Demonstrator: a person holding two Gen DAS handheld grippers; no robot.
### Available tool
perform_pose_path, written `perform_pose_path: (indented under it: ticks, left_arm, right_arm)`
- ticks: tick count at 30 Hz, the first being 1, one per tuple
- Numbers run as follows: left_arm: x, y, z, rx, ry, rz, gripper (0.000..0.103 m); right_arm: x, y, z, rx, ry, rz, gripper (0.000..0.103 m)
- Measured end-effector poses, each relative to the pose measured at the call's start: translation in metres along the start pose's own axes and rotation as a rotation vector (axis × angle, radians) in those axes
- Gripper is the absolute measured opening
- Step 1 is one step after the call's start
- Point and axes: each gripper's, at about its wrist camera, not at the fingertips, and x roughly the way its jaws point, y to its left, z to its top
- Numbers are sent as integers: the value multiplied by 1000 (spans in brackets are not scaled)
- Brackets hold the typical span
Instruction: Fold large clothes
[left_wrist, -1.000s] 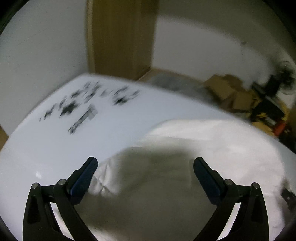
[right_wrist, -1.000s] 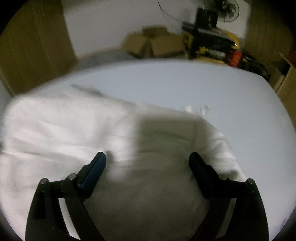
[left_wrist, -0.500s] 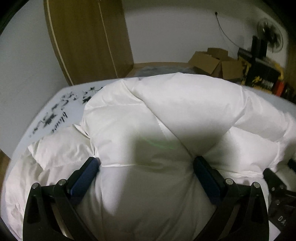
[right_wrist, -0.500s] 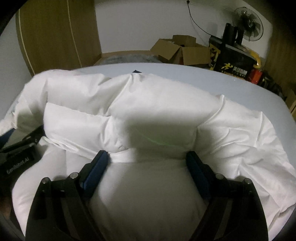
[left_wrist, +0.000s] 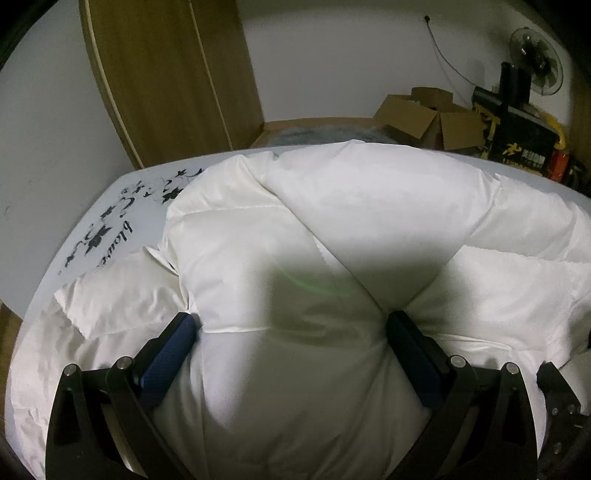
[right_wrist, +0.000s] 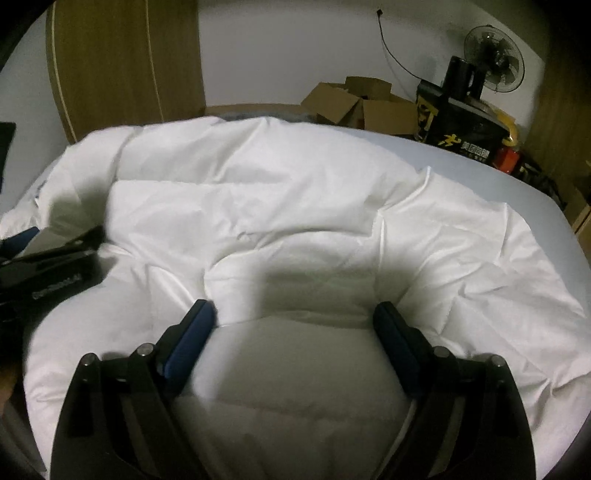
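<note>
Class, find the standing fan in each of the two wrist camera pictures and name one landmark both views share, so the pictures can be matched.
Left wrist view: the standing fan is at the far upper right, against the white wall, above the black box.
Right wrist view: the standing fan is at the upper right, behind the black box.
Shared landmark: the open cardboard boxes on the floor, to the left of the fan in both views.

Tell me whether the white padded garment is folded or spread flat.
Partly folded: the white padded garment is doubled over in puffy layers on the bed, not flat, bulging between both open grippers.
</note>
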Motion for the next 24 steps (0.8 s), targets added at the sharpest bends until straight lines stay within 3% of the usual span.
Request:
perform_pose_path:
  ticks: [3, 6, 10, 14, 16, 19, 21, 22, 23, 24]
  left_arm:
    - [-9, 18, -3, -33, 6, -70, 103]
    - [-10, 28, -7, -62, -13, -115, 103]
    - [-1, 17, -7, -42, -4, -89, 103]
    - [-2, 22, -4, -44, 24, -113, 103]
    - [-20, 37, -7, -64, 31, -140, 103]
    - [-73, 71, -30, -128, 1, -179, 103]
    - [-97, 88, -48, -139, 20, -200, 103]
    - [-106, 96, -57, -148, 33, -220, 103]
    - [-116, 106, -70, -166, 51, -245, 103]
    - [-123, 114, -80, -185, 70, -269, 103]
  right_arm:
    - [-27, -22, 4, 21, -37, 35, 88]
    - [-51, -59, 2, 47, -127, -98, 90]
    - [-22, -109, -10, 196, -35, -58, 91]
    - [-9, -90, -7, 135, -26, -115, 96]
    - [-11, -86, 1, 126, 12, -135, 93]
    - [-47, -79, 18, 235, -29, -62, 60]
    - [-60, -68, 36, 277, -33, -14, 51]
    - [-62, -55, 47, 278, -32, 58, 31]
    - [-63, -42, 55, 253, -28, 50, 17]
    - [-65, -27, 63, 221, -57, 8, 17]
